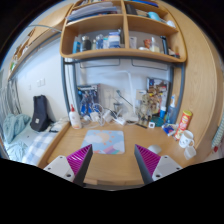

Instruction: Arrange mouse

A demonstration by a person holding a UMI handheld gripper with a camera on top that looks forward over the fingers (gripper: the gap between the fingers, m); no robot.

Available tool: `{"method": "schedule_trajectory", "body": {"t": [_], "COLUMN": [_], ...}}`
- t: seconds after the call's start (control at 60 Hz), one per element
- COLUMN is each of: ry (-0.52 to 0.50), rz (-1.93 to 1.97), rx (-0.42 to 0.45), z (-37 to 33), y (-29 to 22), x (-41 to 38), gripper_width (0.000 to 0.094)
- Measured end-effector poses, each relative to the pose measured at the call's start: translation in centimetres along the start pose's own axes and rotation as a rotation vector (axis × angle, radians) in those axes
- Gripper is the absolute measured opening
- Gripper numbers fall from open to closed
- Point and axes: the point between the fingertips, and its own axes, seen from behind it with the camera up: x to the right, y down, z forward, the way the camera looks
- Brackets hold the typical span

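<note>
A light blue patterned mouse mat [105, 142] lies on the wooden desk [60, 150], just ahead of my fingers. My gripper [113, 166] hovers over the desk's near edge. Its fingers are wide apart, the magenta pads [80, 160] face each other, and nothing is between them. I cannot clearly make out a mouse. Small white objects [187, 148] sit on the desk to the right of the fingers, too small to identify.
Clutter lines the back of the desk: a white bottle [74, 117] at the left, an orange can [184, 121] at the right. A wooden shelf unit [120, 52] hangs above. A black bag [40, 112] rests on a bed at the left.
</note>
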Motion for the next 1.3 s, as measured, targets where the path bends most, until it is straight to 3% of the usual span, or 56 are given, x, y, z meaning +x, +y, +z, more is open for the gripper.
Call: {"method": "schedule_trajectory", "body": {"t": [0.317,0.517,0.683,0.95,1.3], "ry": [0.157,0.165,0.145,0.077,-0.015], "rz": [0.035,0.093,0.078,0.031,-0.030], "rx": [-0.146,-0.242,-0.297,-0.316,-0.290], "z": [6.5,13.7,19.2,25.0,28.5], "y": [12.6,15.9,16.2,13.7,12.2], "x": [14.8,18.5,20.1,20.7,18.6], "gripper_width": [0.0828,0.0828,0.0829,0.0822,0.0565]}}
